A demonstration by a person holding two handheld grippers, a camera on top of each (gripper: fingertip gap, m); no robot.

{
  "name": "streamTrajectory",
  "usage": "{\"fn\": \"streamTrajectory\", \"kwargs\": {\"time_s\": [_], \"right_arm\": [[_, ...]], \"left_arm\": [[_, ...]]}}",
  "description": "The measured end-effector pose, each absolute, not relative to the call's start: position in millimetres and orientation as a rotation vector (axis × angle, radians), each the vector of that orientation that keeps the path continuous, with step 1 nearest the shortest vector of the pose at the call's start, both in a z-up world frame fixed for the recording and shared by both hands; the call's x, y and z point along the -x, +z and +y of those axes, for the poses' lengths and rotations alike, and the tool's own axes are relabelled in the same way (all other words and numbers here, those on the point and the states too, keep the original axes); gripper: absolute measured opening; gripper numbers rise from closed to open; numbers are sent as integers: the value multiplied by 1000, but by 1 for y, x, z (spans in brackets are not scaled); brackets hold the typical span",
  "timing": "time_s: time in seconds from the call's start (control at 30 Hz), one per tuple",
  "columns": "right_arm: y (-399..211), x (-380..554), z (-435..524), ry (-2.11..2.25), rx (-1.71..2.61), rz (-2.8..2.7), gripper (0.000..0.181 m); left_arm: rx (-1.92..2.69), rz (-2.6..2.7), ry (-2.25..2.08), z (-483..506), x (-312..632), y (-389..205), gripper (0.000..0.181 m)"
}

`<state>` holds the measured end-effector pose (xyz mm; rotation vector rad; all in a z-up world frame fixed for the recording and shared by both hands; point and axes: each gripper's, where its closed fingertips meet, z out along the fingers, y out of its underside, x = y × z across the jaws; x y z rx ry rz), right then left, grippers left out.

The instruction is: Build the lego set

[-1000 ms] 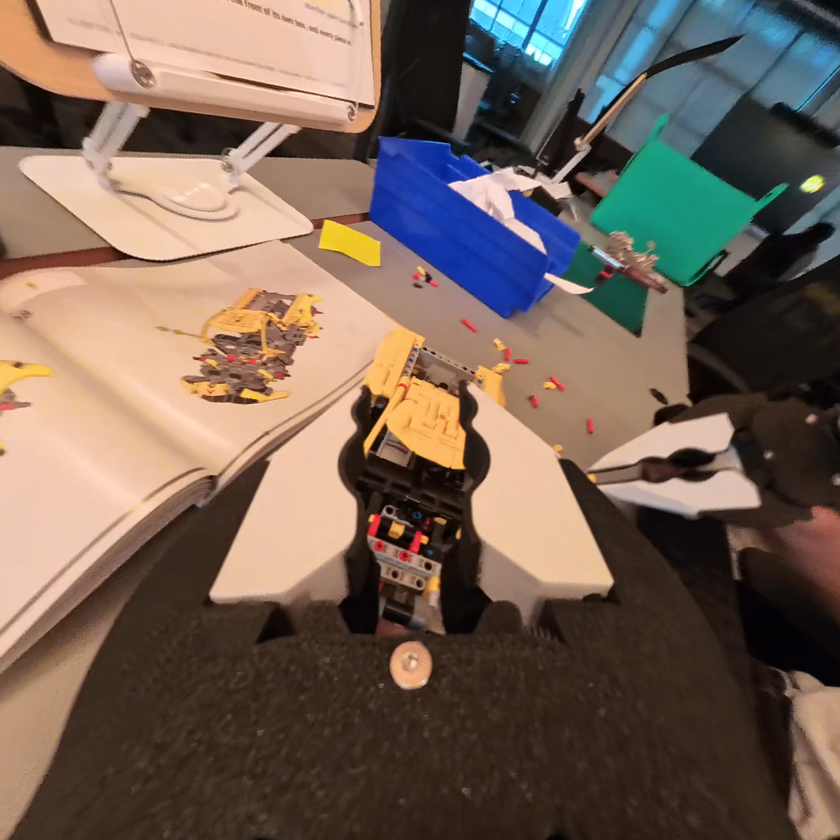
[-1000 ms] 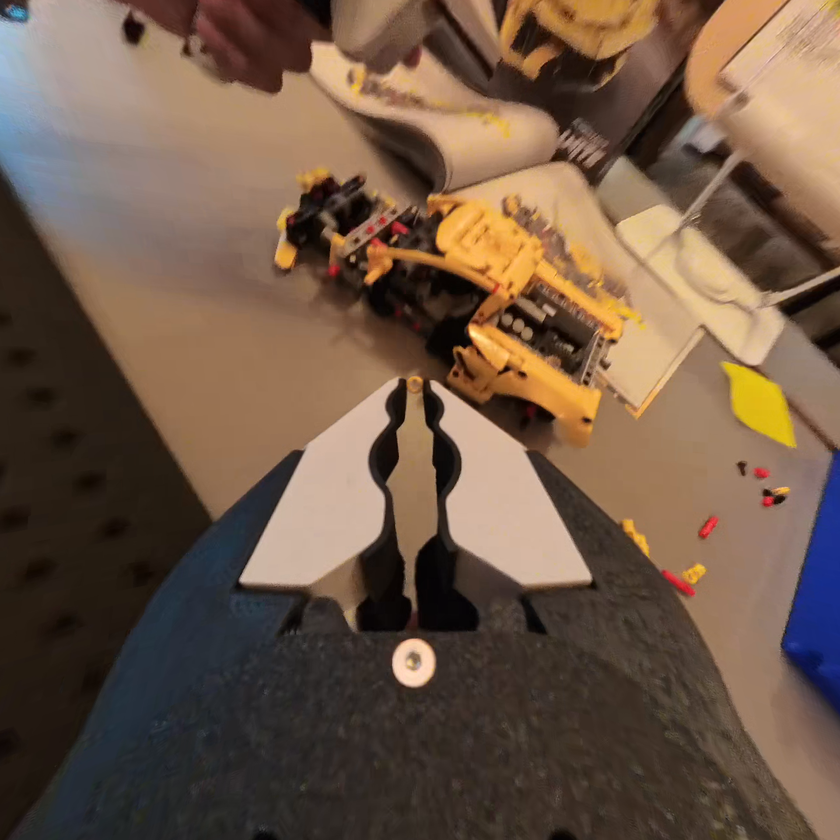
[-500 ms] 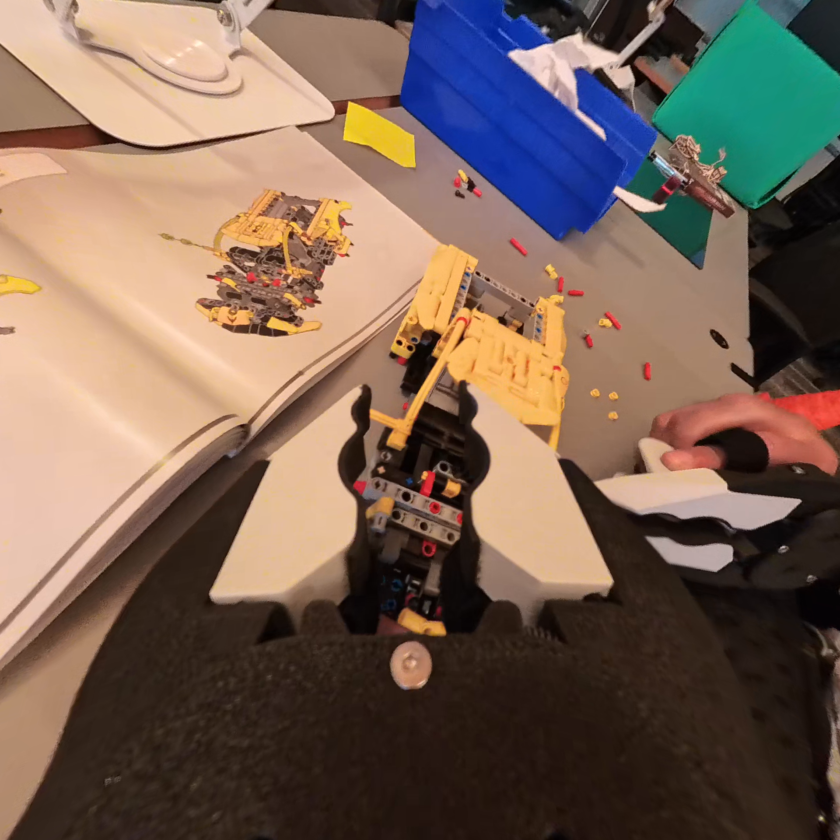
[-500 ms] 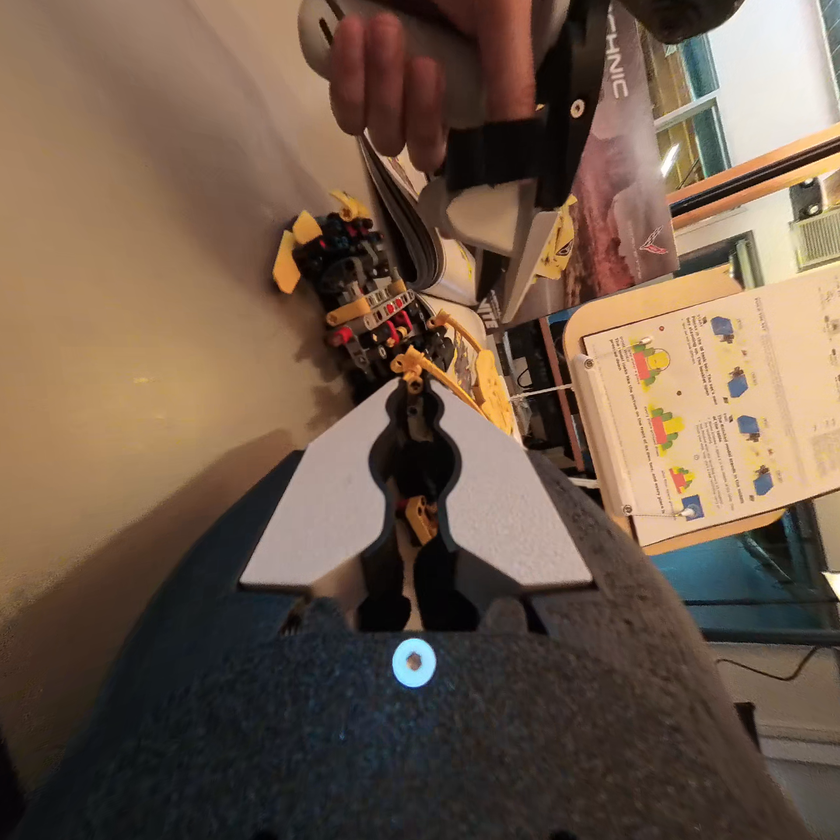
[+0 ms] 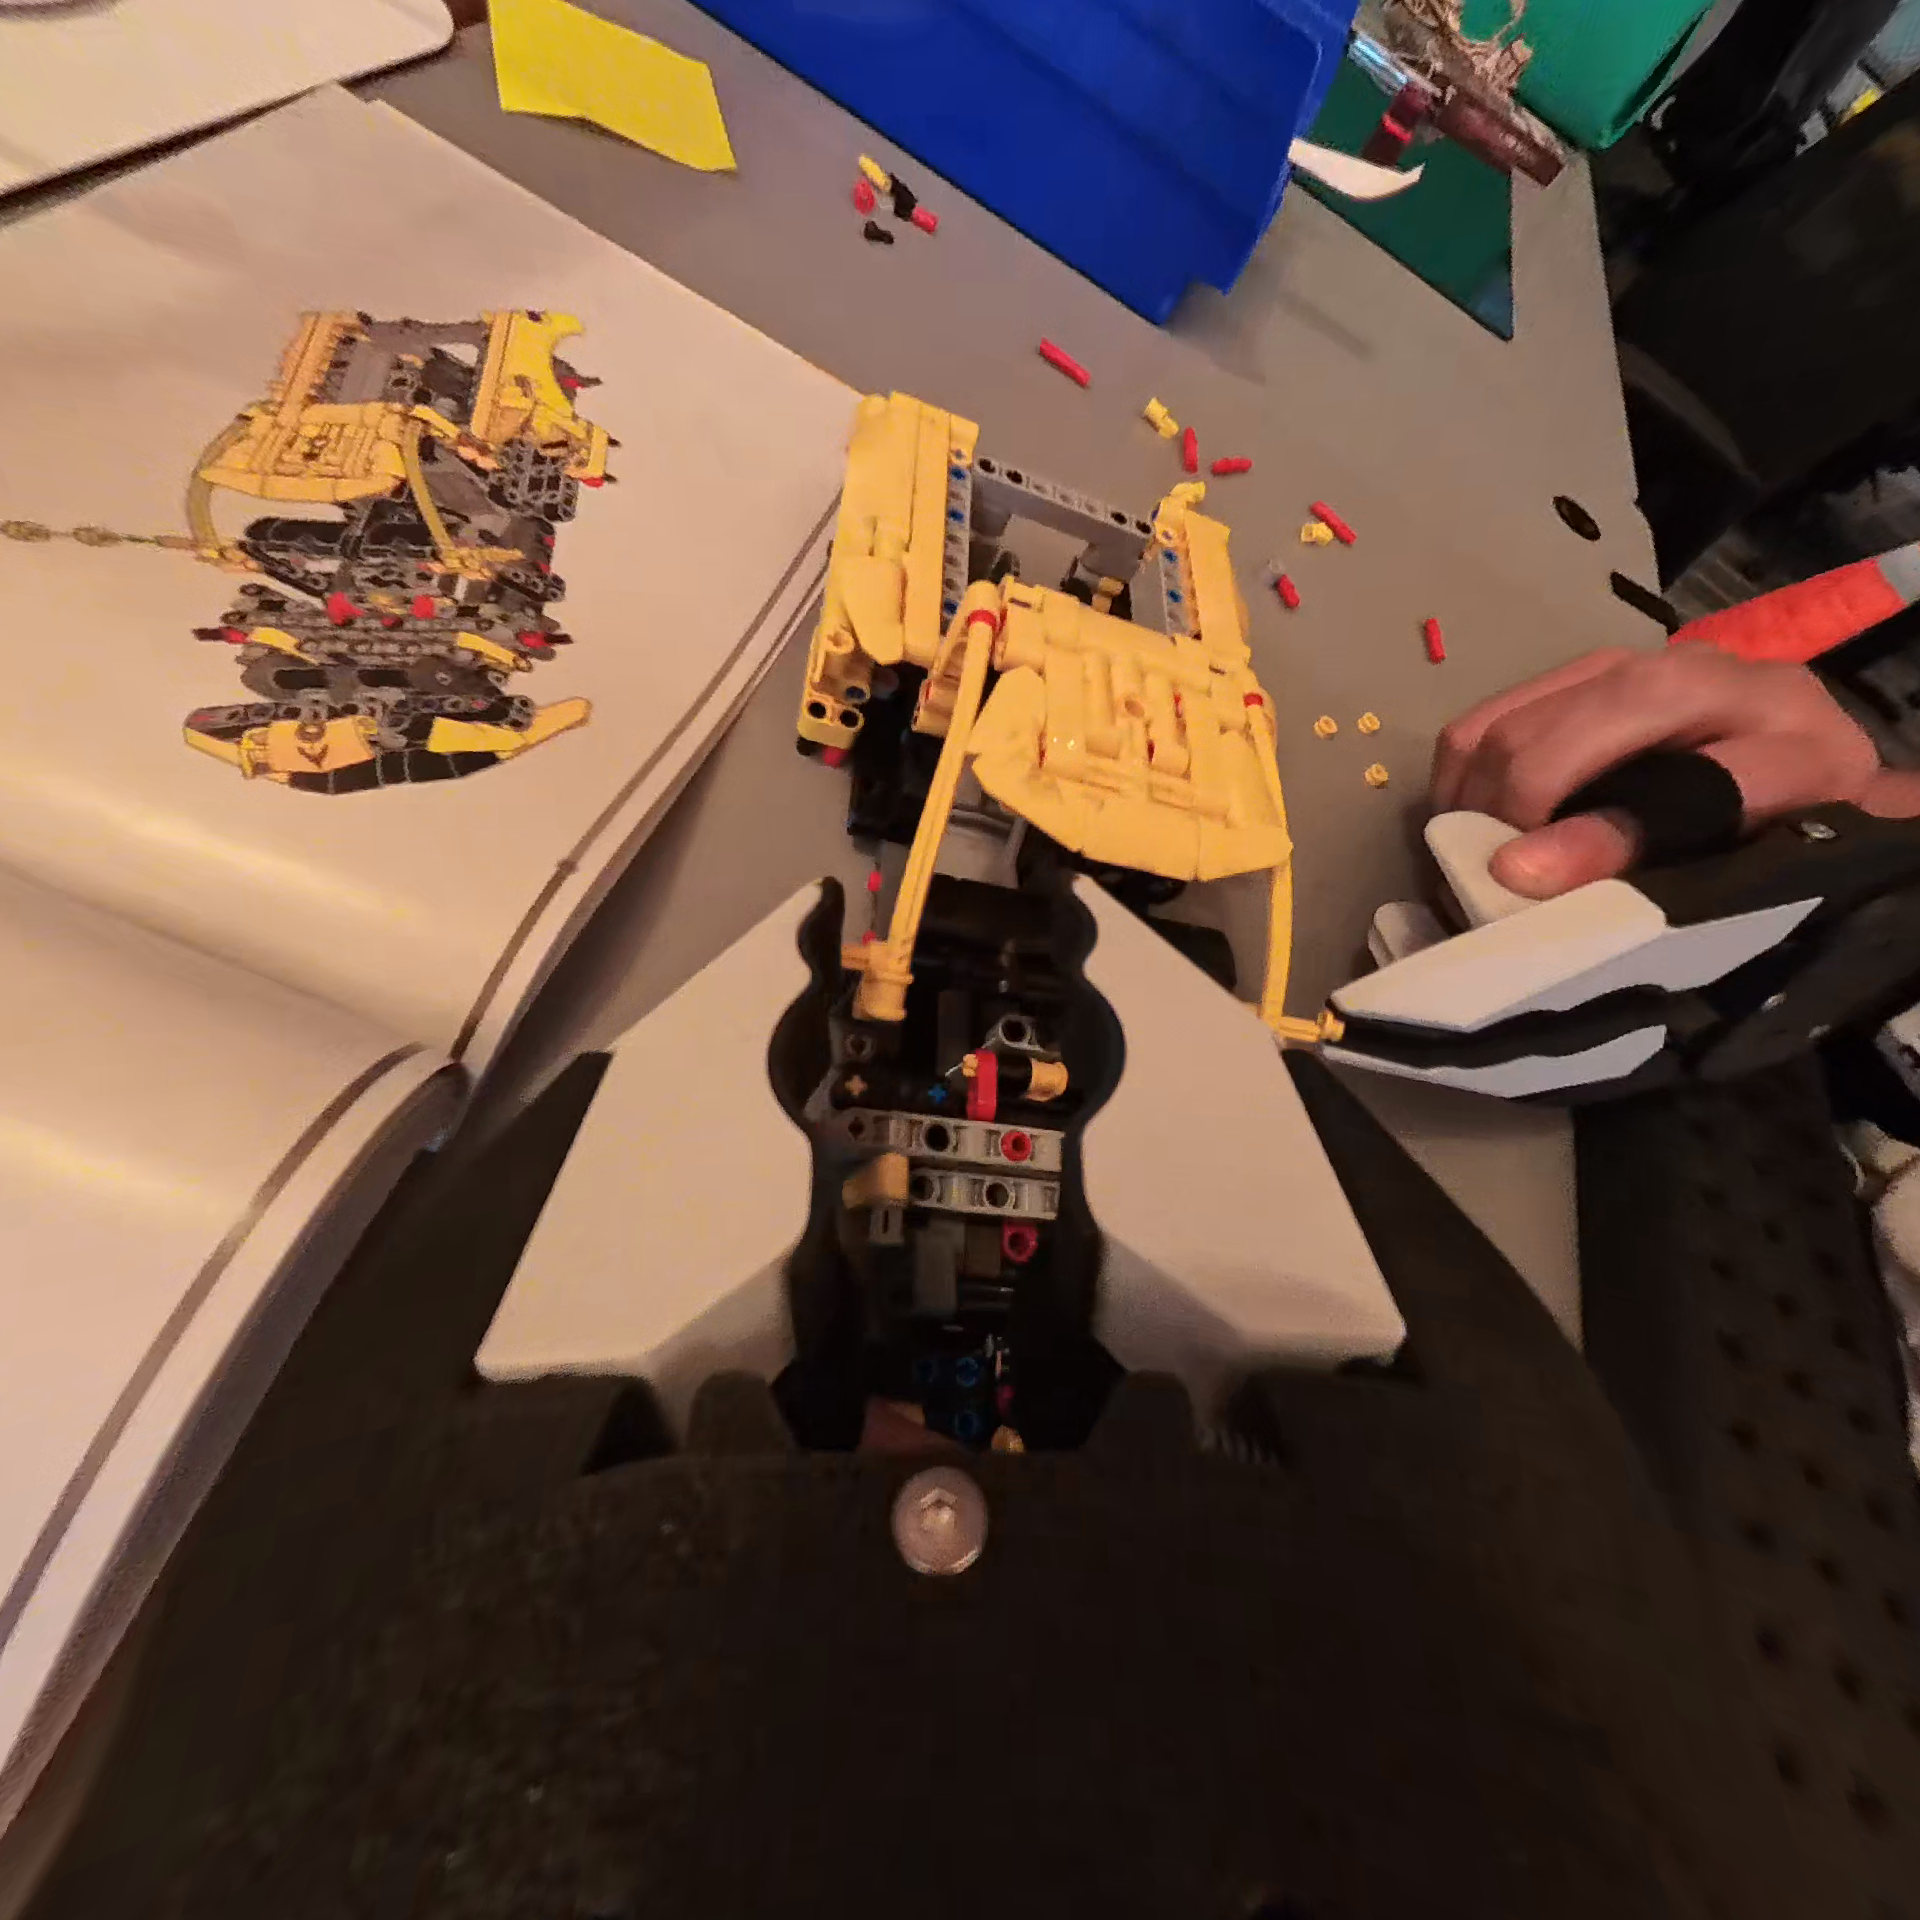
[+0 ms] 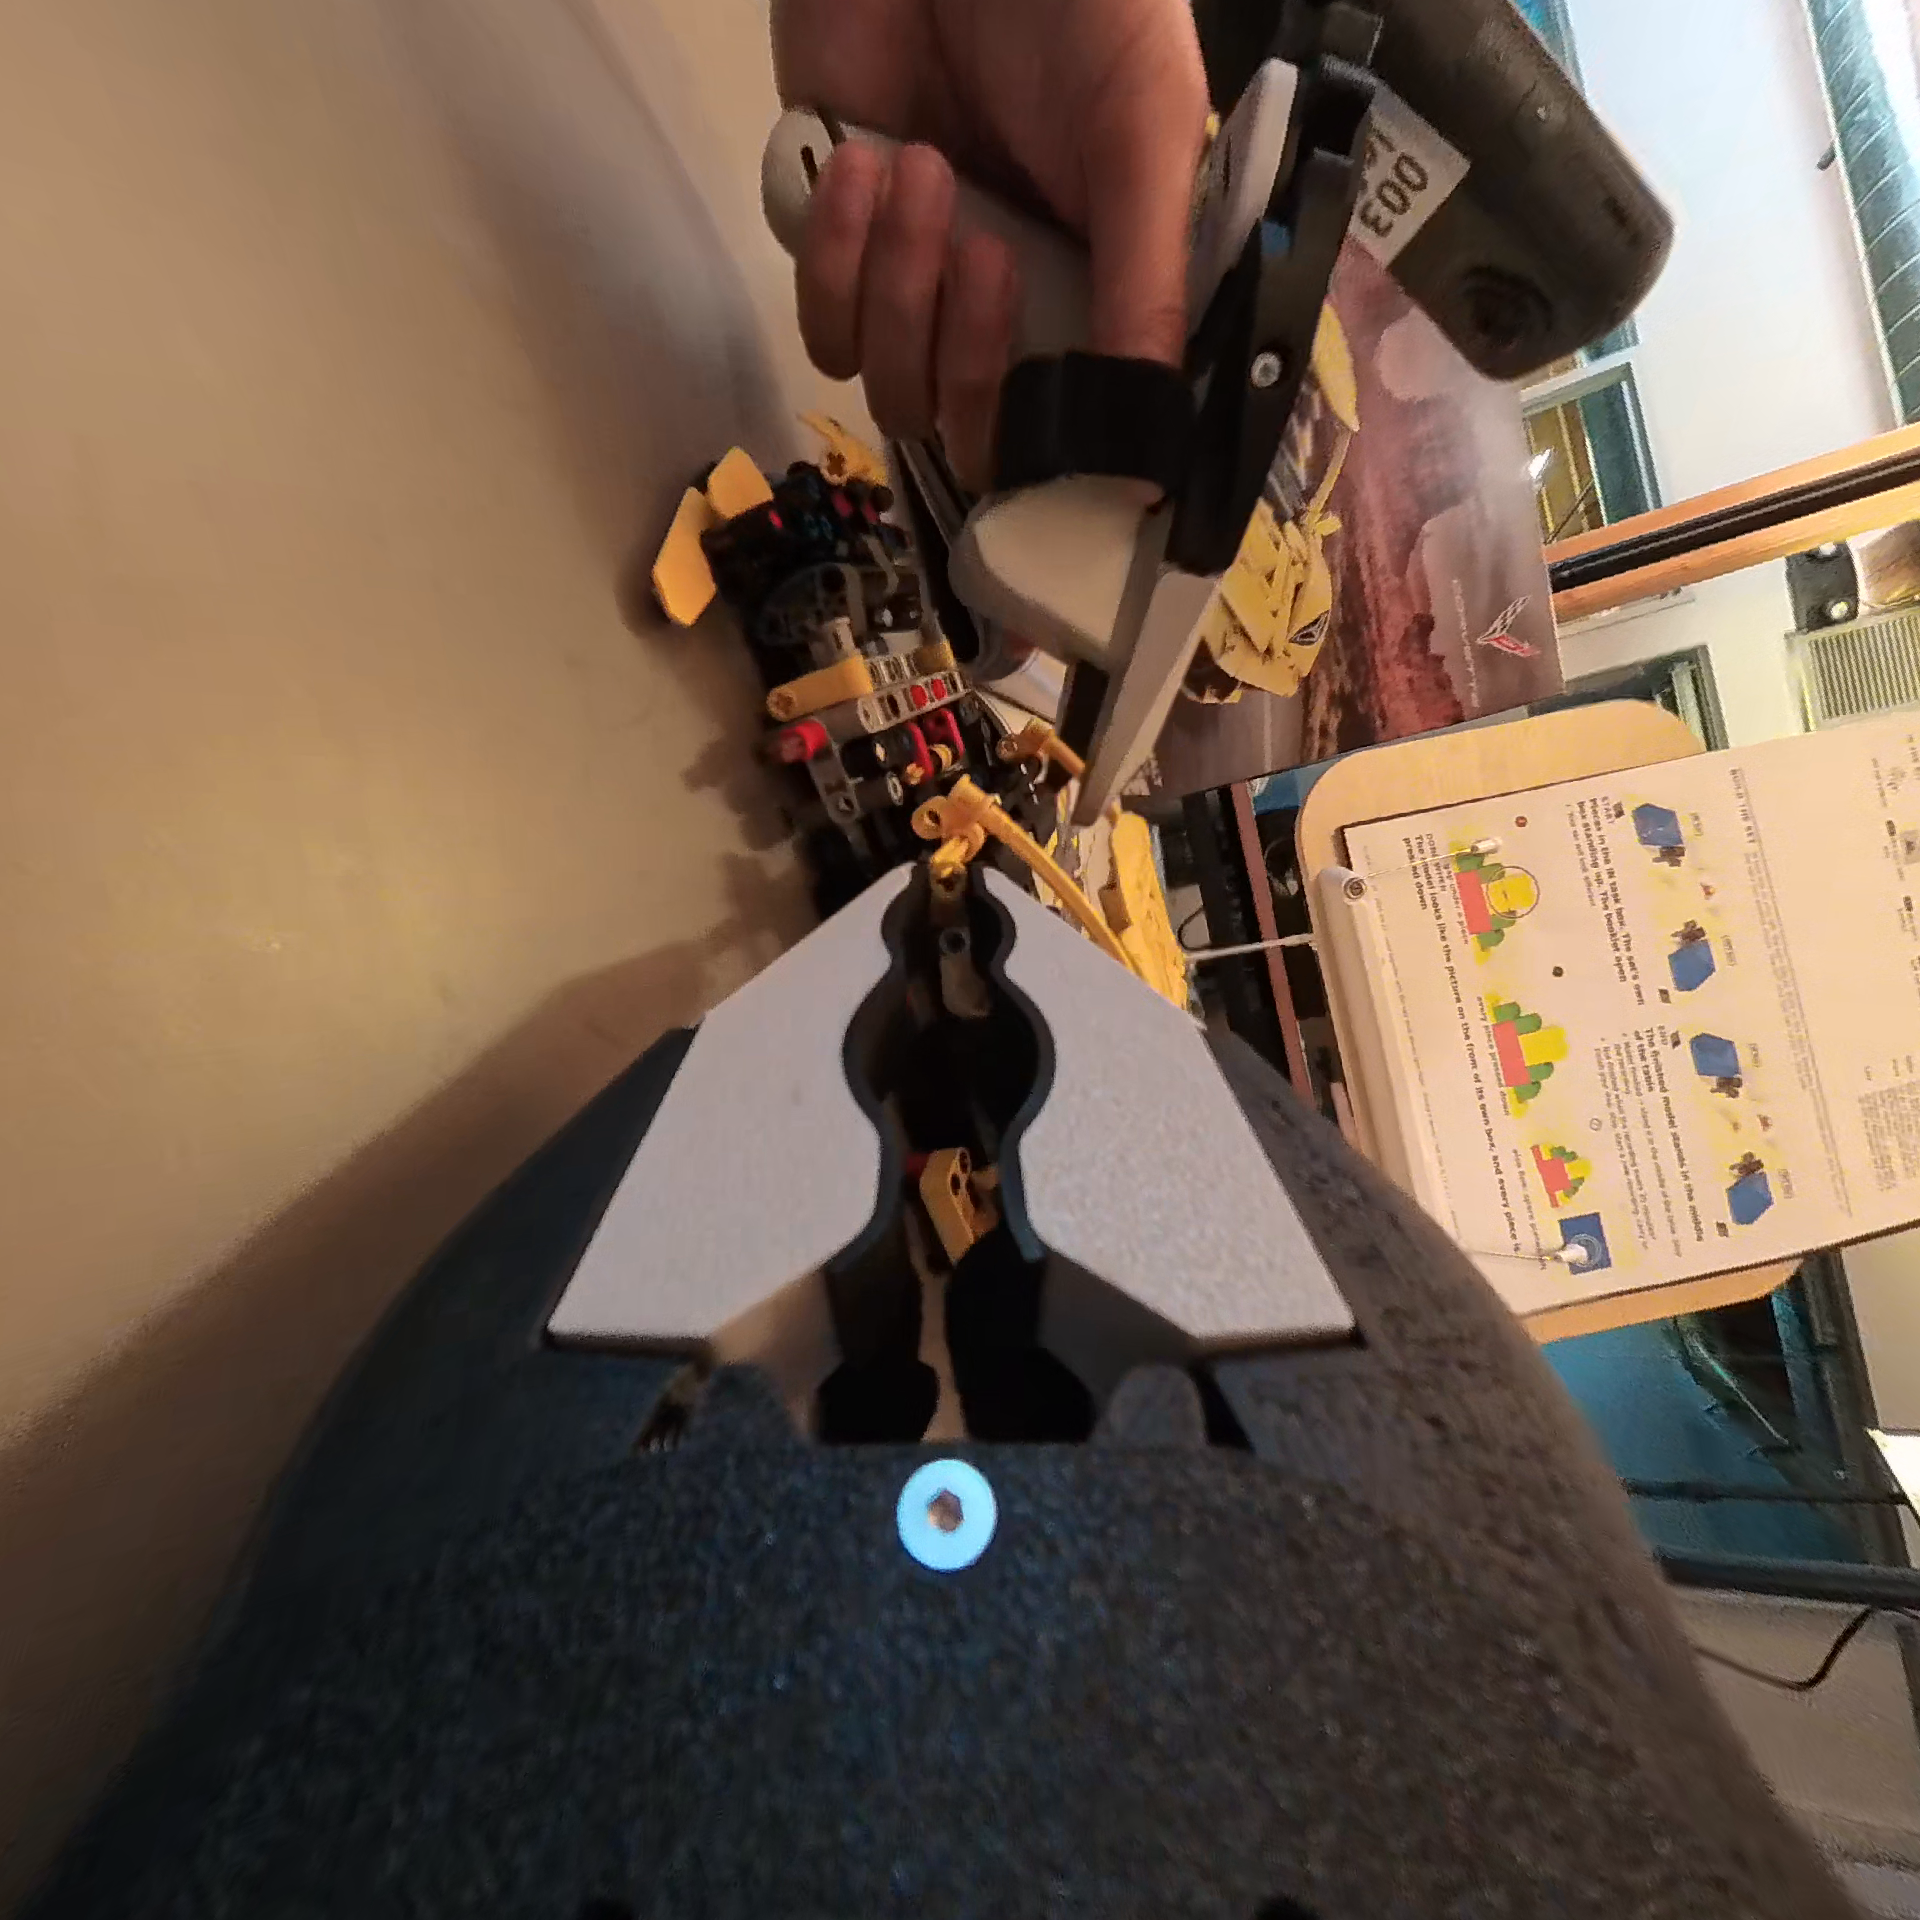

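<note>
The yellow and black lego car model (image 5: pixel 1122 727) lies on the grey table (image 5: pixel 1403 343). My left gripper (image 5: pixel 956 904) is shut on its black chassis (image 5: pixel 956 1143), one finger on each side. My right gripper (image 5: pixel 1340 1029) comes in from the right and is shut on the end connector of a thin yellow hose (image 5: pixel 1283 935) on the model's right side. In the right wrist view, my right gripper (image 6: pixel 940 873) pinches that yellow connector (image 6: pixel 943 883), with the model (image 6: pixel 831 644) beyond it. The left gripper (image 6: pixel 1112 717) and a hand (image 6: pixel 935 208) are above the model.
An open instruction book (image 5: pixel 312 831) lies on the left. A blue bin (image 5: pixel 1039 125), a yellow paper (image 5: pixel 613 94) and a green bin (image 5: pixel 1579 62) are at the back. Loose red and yellow pins (image 5: pixel 1226 468) are scattered behind the model. A sheet on a stand (image 6: pixel 1610 1039) is at the right.
The left gripper has tilted down and brought the model low over the table. The right gripper has swung in from the right and closed on the yellow hose end.
</note>
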<state>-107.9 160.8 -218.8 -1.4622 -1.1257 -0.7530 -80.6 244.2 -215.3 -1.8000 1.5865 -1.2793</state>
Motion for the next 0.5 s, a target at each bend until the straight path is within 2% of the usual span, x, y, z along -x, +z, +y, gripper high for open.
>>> {"fn": "streamTrajectory", "kwargs": {"time_s": [0.13,0.5], "right_arm": [[-220,109,161,-744,1423,-1164,5],[-221,111,162,-775,1381,-1194,5]], "left_arm": [[1803,1593,-1330,242,80,-217,23],[1817,1532,-1364,249,81,-218,8]]}}
